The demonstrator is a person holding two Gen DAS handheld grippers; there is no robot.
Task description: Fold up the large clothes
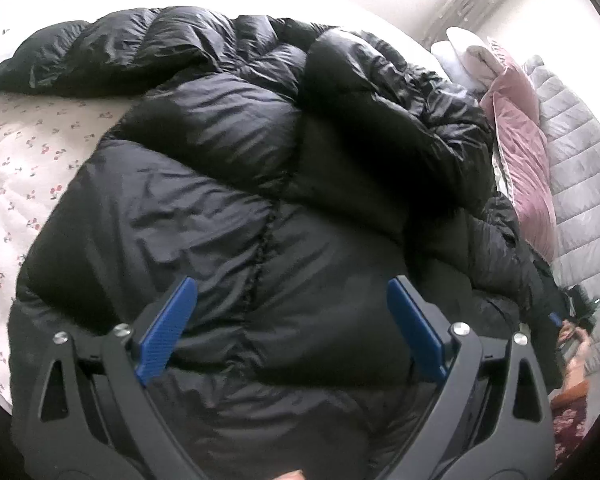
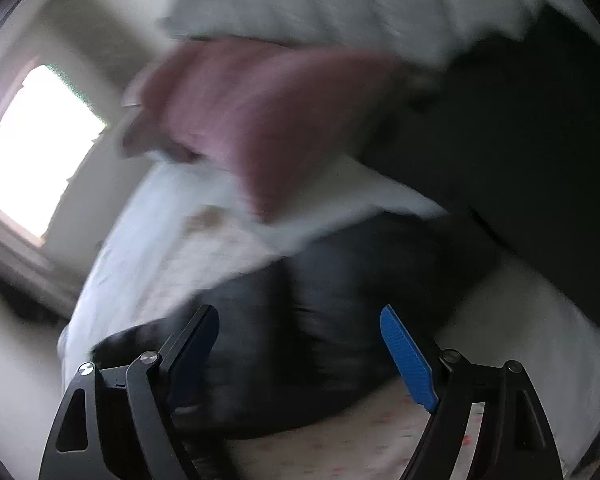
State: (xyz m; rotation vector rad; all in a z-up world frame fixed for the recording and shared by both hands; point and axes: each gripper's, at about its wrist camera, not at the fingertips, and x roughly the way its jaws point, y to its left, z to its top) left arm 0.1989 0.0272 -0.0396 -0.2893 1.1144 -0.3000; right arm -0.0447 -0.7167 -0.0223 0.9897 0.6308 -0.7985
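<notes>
black puffer coat (image 1: 228,184) on floral sheet (image 1: 16,168) — sprawled

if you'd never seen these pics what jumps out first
A big glossy black puffer jacket sprawls across the cherry-print bed sheet, filling the left wrist view. Beside its right edge lies a pink quilted garment. The left hand-held gripper hangs open over the jacket, gripping nothing.

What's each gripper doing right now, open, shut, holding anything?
Left gripper: open above the black puffer jacket, holding nothing.
Right gripper: open, nothing between its fingers; view blurred.
</notes>
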